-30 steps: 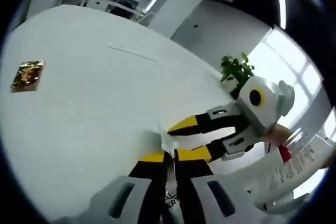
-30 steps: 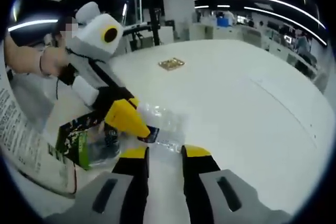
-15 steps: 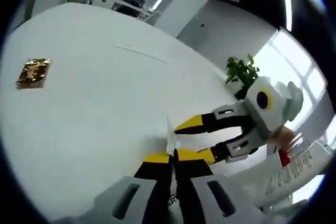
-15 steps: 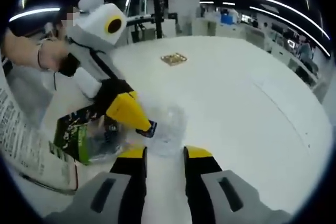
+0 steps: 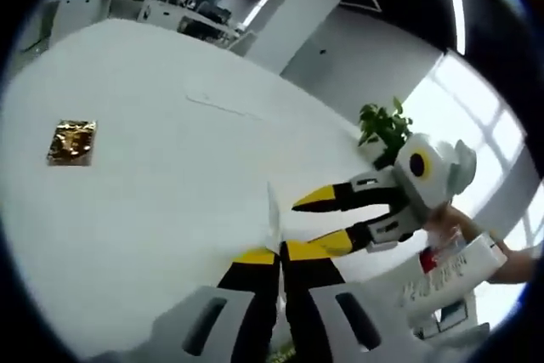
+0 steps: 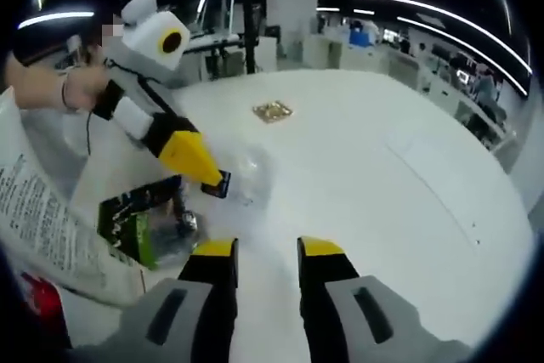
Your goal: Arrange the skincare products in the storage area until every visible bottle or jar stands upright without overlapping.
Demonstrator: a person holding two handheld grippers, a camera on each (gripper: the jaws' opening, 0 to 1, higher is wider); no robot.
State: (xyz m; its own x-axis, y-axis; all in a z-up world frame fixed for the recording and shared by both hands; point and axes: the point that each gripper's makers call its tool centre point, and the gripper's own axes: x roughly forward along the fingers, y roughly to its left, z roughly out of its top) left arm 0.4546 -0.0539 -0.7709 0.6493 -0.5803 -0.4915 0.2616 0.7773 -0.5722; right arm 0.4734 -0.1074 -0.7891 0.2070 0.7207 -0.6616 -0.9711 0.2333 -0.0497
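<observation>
right gripper (image 6: 262, 248) jaws apart, empty, we have pulled back off the clear bottle (image 6: 246, 174) | left gripper (image 6: 212, 183) jaws pinched on its dark cap, now lifted clear of the green packet (image 6: 136, 218) | bench (image 6: 382, 176) beyond, gold sachet (image 6: 272, 110) far | judgement: bottle mid-reposition, not yet upright

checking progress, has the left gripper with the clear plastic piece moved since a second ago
Yes. In the right gripper view, the left gripper has lifted the clear plastic piece away from the green-black packet.
</observation>
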